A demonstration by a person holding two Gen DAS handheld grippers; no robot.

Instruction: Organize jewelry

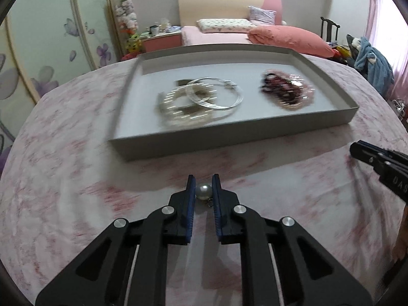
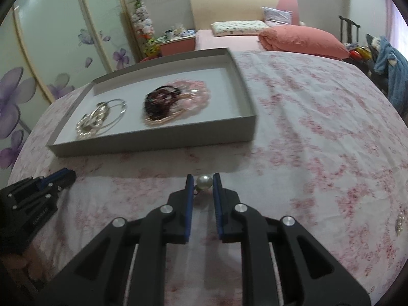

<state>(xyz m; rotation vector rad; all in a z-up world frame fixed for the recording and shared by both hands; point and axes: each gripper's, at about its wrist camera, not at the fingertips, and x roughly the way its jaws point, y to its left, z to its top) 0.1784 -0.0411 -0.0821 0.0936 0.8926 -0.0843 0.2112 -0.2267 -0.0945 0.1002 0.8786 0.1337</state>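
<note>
Pink-and-white marbled cloth (image 2: 318,132) covers the whole work surface, wrinkled and blotched with rose patches. On it sits a shallow grey tray (image 1: 229,137), the landmark for everything. Inside the tray, toward its left end, lies a pile of silver hoops and pale beads (image 1: 201,99); toward its right end, a dark and pink beaded heap (image 1: 285,90).

Just in front of the tray's near wall, the left gripper (image 1: 203,191) is pinched on a pearl earring (image 1: 203,191), blue pads against both sides of the pearl, a small metal fitting hanging below it. The right gripper (image 2: 203,182) sits in front of the tray too, nearer its right corner, and is likewise closed on a second pearl earring (image 2: 204,181), its hook poking out to the left.

Well to the right of the tray, near the cloth's edge, a small pearly cluster (image 2: 399,225) rests alone.

Beyond the tray, a bed (image 1: 216,35) with a cream-and-pink headboard, a patterned pillow and a coral quilt (image 1: 290,39). Left of the tray, wardrobe doors (image 1: 38,58) with purple flowers. Far right, a chair with blue clothing (image 1: 374,63).
</note>
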